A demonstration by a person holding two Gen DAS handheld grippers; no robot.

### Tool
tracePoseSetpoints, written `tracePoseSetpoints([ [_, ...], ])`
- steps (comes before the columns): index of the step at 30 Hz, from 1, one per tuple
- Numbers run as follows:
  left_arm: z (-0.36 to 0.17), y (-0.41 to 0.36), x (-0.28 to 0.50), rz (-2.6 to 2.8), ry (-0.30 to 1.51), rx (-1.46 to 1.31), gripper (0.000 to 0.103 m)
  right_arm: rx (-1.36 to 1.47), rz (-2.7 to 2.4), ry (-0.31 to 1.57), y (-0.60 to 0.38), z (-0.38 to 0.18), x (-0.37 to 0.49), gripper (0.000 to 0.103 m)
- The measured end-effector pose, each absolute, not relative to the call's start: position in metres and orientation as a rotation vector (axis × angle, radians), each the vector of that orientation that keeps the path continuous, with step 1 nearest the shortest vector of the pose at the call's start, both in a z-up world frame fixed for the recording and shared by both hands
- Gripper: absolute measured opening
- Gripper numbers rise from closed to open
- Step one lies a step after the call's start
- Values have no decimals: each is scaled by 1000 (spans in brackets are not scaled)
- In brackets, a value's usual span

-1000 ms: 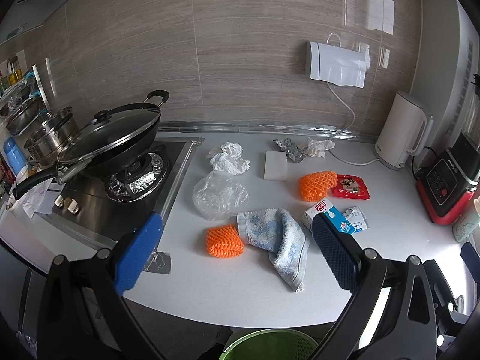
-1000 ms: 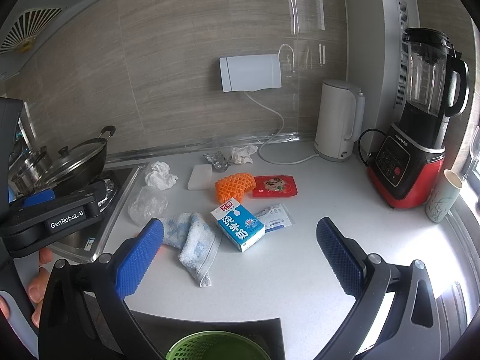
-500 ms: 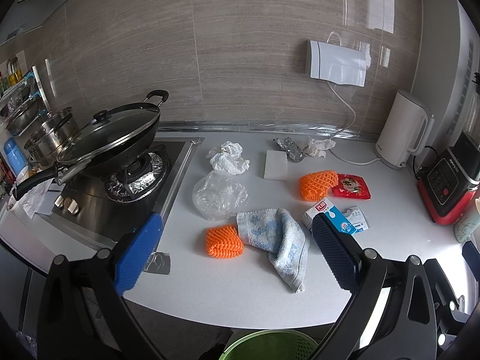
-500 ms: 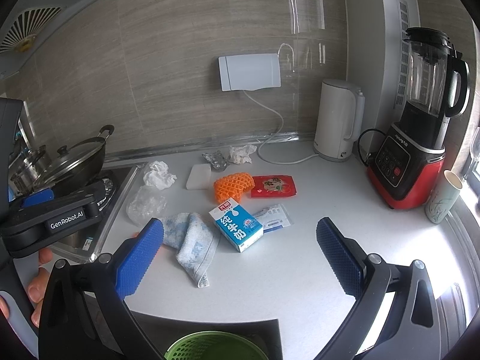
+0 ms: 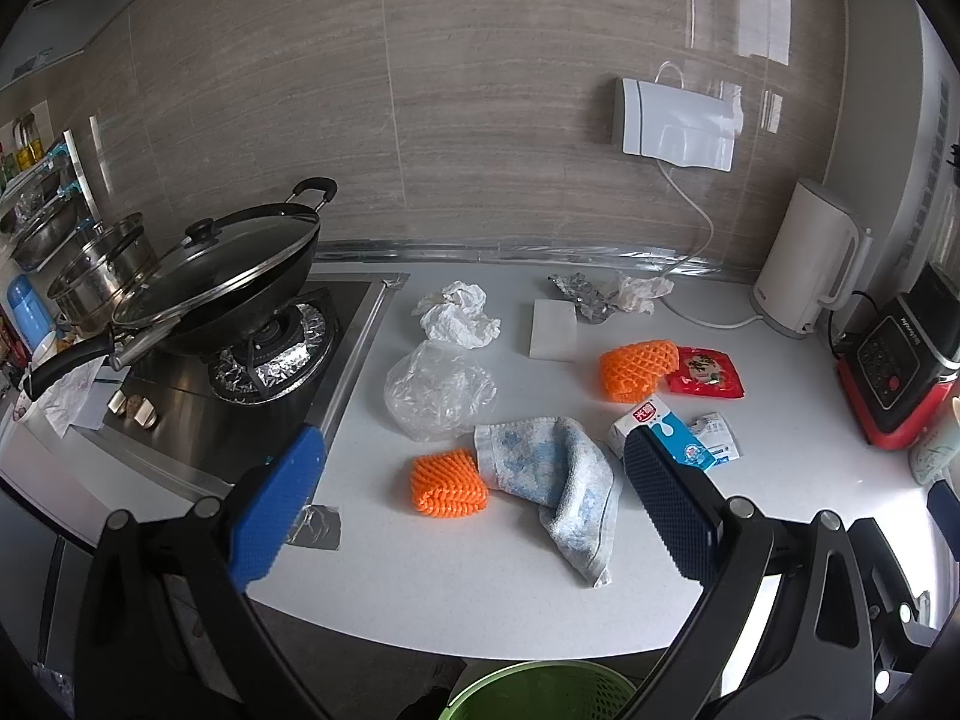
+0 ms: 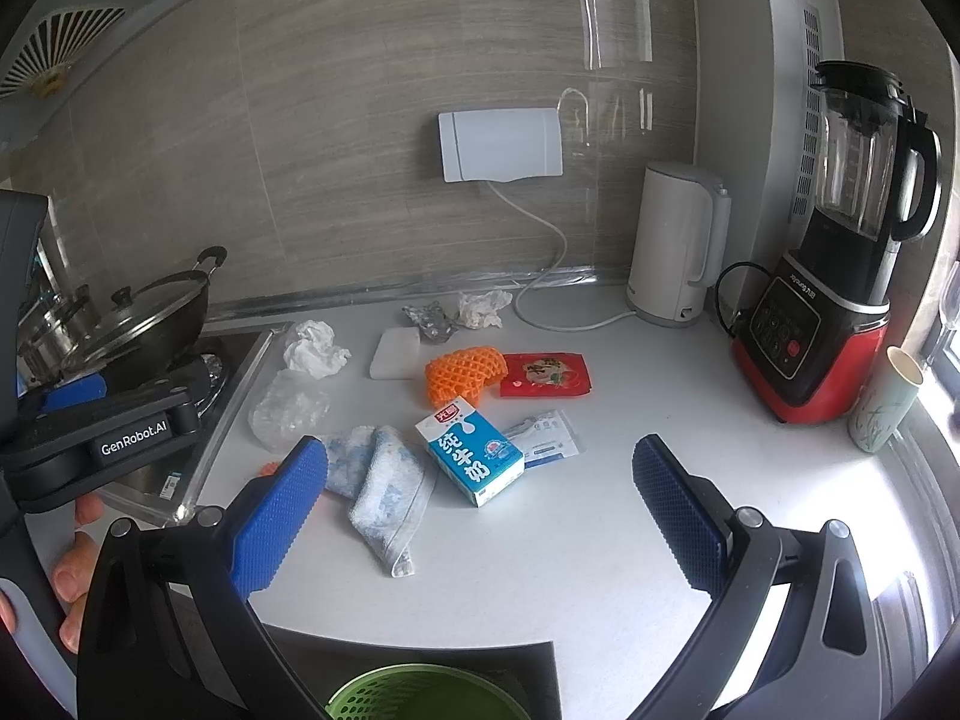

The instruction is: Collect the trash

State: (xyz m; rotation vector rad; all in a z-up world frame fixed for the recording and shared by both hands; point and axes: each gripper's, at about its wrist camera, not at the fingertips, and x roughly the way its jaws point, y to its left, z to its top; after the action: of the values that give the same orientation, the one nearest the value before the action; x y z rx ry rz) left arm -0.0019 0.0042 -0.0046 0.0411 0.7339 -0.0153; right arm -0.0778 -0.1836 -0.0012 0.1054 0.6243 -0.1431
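Note:
Trash lies scattered on the white counter (image 5: pixel 456 576): an orange foam net (image 5: pixel 447 483), a second orange net (image 5: pixel 633 363), a clear plastic bag (image 5: pixel 438 390), crumpled white paper (image 5: pixel 459 315), a milk carton (image 6: pixel 477 450), a red snack packet (image 6: pixel 546 375), a small sachet (image 6: pixel 543 432) and crumpled foil (image 6: pixel 429 318). A green bin (image 5: pixel 540 693) sits below the counter's front edge. My left gripper (image 5: pixel 474 504) hangs open above the near net and the towel. My right gripper (image 6: pixel 480 504) is open, hovering just in front of the milk carton. Both hold nothing.
A blue-white towel (image 5: pixel 552 474) lies among the trash. A lidded wok (image 5: pixel 216 276) sits on the hob at left. A white kettle (image 6: pixel 678 252), a red-black blender (image 6: pixel 834 276) and a cup (image 6: pixel 888 402) stand at right. A white sponge block (image 5: pixel 552 330) lies near the back.
The right gripper has drifted slightly left, so the scene shifted a little in its view. The left gripper has barely moved. Both stay open.

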Motion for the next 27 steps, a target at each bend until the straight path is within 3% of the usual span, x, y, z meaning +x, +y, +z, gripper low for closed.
tracePoseSetpoints([
  [17,-30,21,23,-52,693,53,95,109,-72,662,-190,-29,-54,101],
  [27,-85,30,49,-41,732,187,95,165,-39,759,-200,-81,-6,101],
])
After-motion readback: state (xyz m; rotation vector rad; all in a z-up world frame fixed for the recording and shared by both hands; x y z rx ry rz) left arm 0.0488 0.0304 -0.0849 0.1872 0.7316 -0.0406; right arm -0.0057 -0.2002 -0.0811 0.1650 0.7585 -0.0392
